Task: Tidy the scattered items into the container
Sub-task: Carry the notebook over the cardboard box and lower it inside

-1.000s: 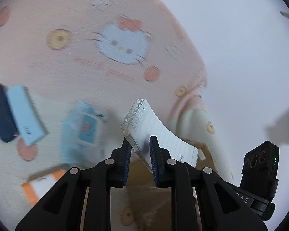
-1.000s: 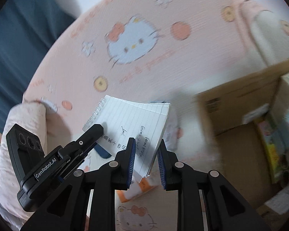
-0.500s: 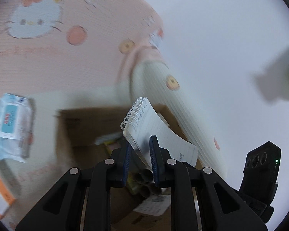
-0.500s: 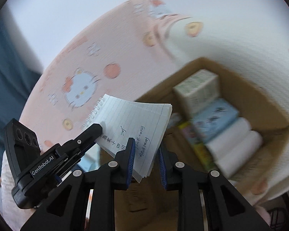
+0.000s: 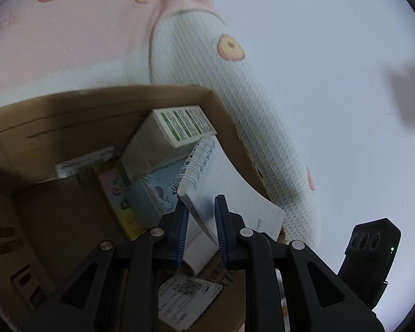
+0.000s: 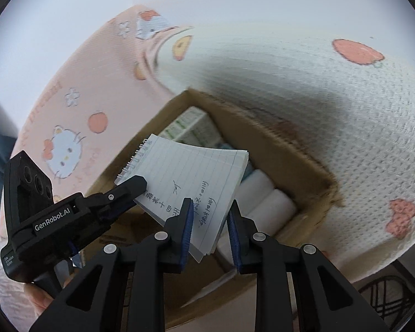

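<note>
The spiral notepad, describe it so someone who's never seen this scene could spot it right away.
Find the open cardboard box on the pink cartoon-print blanket. Held in the air just above it, between the left gripper and right gripper, is the notepad. Unlike the packaged boxes and white rolls below, it is lined paper with handwriting and a wire coil.

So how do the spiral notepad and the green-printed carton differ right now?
The spiral notepad is thin, lined, handwritten and held tilted above the cardboard box by both grippers; the green-printed carton is a thick block lying inside the box, ungripped. Both are mostly white.
</note>
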The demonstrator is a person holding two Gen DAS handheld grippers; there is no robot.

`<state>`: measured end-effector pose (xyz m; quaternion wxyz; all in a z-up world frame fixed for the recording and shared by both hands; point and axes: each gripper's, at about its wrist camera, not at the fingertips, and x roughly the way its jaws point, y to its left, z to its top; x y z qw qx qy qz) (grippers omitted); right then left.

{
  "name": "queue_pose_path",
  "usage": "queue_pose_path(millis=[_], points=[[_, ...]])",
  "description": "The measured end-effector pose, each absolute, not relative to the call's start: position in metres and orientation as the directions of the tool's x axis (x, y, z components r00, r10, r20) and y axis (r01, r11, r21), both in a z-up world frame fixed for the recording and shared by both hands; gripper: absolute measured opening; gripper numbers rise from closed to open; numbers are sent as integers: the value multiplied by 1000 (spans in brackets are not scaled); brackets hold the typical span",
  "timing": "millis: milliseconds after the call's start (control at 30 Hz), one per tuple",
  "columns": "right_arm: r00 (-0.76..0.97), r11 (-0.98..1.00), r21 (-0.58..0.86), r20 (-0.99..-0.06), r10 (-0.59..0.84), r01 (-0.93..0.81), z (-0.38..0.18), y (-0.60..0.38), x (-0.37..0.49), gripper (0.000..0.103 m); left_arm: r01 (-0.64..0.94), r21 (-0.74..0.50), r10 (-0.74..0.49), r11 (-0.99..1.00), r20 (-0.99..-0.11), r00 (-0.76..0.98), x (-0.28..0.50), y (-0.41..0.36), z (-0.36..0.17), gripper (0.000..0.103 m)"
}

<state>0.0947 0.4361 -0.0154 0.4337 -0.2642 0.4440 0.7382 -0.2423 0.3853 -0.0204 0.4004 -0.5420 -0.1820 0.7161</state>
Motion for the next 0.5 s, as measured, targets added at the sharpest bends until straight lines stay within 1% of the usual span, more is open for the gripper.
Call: queue_pose_path(millis=[67, 200, 300, 367, 400, 433, 467, 500], points=[[-473, -226, 416, -791, 389, -881, -18, 440, 96, 22, -353, -706, 767, -614, -639, -56, -248, 392, -28, 21], [-446, -244, 378, -817, 366, -893, -22, 445, 90, 23, -260, -756, 783, -601, -622, -2, -262, 394, -49, 21], [-404, -266, 327, -852, 333, -907, -25, 449, 83, 27, -233, -753, 772, -615, -636, 17, -267, 397, -60, 21], [-372, -282, 290, -877, 303, -914, -25, 452, 77, 34, -212, -760, 774, -614, -632, 28, -271, 398, -67, 21], [-350, -284, 268, -889, 295, -920, -24, 453, 75, 36, -201, -765, 776, -612, -630, 35, -273, 399, -70, 21], [-305, -295, 215, -902, 305, -931, -21, 452, 73, 39, -187, -772, 781, -608, -623, 33, -275, 399, -72, 21], [-266, -307, 162, -905, 333, -938, -16, 451, 71, 39, -187, -760, 771, -622, -637, 24, -277, 399, -73, 18], [-240, -314, 127, -904, 353, -941, -13, 449, 71, 39, -189, -743, 755, -642, -656, 15, -277, 399, -73, 18]])
